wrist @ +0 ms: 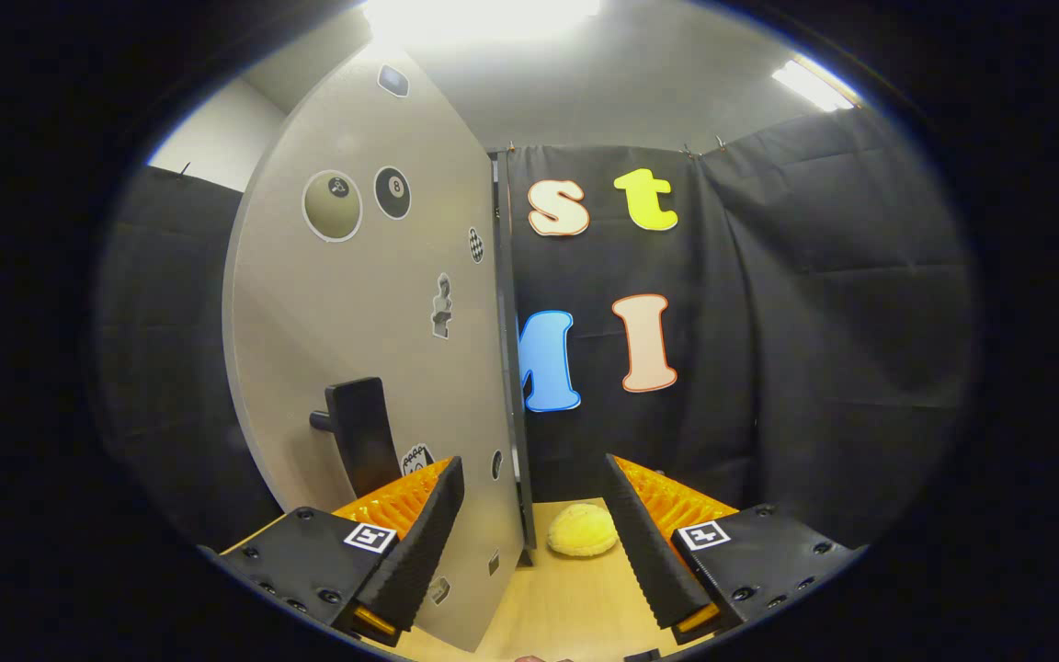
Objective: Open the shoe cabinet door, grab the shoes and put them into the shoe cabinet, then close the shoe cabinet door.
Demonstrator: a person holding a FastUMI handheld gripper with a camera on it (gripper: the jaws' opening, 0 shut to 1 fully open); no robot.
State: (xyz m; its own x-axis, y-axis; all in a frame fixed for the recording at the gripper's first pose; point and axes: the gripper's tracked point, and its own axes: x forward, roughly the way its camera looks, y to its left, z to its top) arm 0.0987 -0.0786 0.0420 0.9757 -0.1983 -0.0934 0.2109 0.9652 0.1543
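Note:
The grey shoe cabinet door [373, 331] stands swung out toward me, seen nearly edge-on, with several stickers on its face. Its dark handle [359, 441] juts out just beyond my left finger [419, 542]. My gripper [534, 542] is open, and the door's free edge runs down between the two fingers, nearer the left one. Neither finger presses on the door. A yellow fluffy shoe [582, 530] lies on the wooden table [566, 607] just ahead, between the fingers and close to the right finger [644, 552].
Black cloth walls close the booth behind and to the right of the door. The door's lower corner [527, 554] rests near the table top beside the shoe.

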